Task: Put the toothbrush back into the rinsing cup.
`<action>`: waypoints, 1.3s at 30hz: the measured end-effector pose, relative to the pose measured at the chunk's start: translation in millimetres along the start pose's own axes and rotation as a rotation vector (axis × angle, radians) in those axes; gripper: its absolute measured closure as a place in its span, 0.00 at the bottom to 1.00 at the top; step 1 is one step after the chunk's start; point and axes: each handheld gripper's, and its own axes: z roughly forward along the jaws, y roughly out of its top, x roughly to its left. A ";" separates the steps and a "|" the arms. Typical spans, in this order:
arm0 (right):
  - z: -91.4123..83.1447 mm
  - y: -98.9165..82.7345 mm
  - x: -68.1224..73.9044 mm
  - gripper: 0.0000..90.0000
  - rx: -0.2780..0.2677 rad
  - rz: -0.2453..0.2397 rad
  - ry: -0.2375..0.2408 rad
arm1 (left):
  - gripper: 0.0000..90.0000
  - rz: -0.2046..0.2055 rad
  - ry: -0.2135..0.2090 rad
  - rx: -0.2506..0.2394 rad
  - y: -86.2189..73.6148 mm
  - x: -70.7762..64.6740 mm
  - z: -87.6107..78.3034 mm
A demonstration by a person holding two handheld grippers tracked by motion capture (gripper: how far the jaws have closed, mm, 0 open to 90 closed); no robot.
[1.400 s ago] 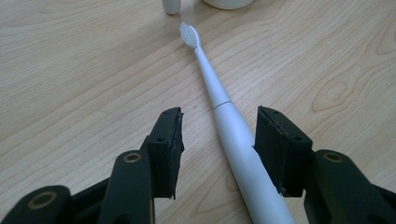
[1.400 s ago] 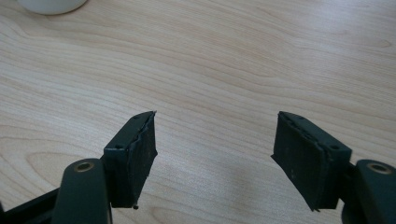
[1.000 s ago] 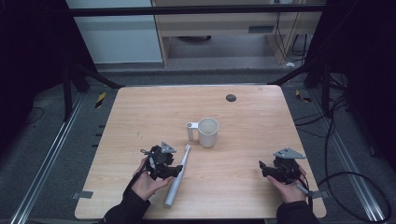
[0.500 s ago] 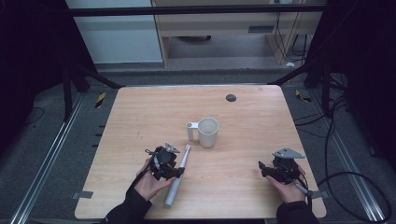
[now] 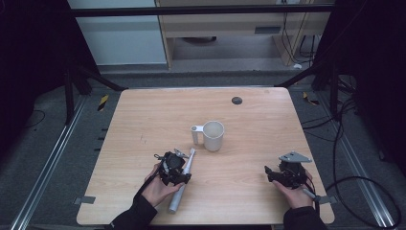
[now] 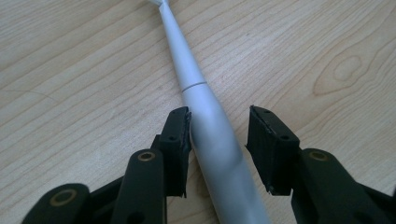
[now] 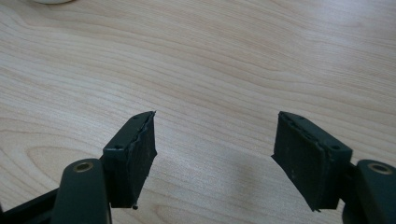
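one electric toothbrush [image 6: 212,135] lay flat on the wooden counter [image 5: 268,120], its thick grey-white handle pointing toward the person and its slim neck running away toward a white mug [image 5: 213,135]. the left claw [image 6: 218,135] straddled the handle with its jaws parted: one pad touched the handle's side, the other stood just clear of it, so the brush was bracketed but not yet clamped. that low, level approach along the handle looked chosen to take the brush at its thickest part, where a grip would be least likely to slip or roll it. in the high view the left claw [image 5: 173,168] sat over the middle of the toothbrush [image 5: 182,184], the person's left hand [image 5: 158,189] behind it near the counter's front edge.

the mug stood upright near the counter's centre, just beyond the brush head, its handle turned to the left. its mouth faced up and its inside looked empty, though the bottom could not be made out from above. placed so close to the brush tip, it seemed the likely holder for the brush once lifted.

well apart, at the front right of the counter, the right claw [image 7: 215,154] hung released over bare wood, jaws spread wide and holding nothing; in the high view the right claw [image 5: 282,173] rested in the person's right hand [image 5: 297,191]. a small dark disc [image 5: 236,100] lay near the far edge.
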 end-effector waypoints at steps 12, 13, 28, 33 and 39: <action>0.6 0.0 -0.1 0.33 0.003 -0.001 0.003 | 0.68 -0.006 -0.001 0.031 2.2 -0.1 7.4; 0.8 0.0 -0.2 0.33 0.003 -0.003 0.002 | 0.68 -0.005 -0.002 0.032 2.2 -0.1 7.5; 1.5 -0.1 -0.2 0.33 0.008 0.000 0.003 | 0.72 0.020 -0.034 0.060 3.6 0.6 11.7; 1.6 0.1 -0.2 0.33 0.010 -0.003 0.004 | 0.73 0.048 -0.040 0.066 4.6 1.0 12.1; 1.8 0.0 -0.1 0.32 0.013 0.002 0.005 | 0.73 0.064 -0.061 0.081 7.0 3.7 12.3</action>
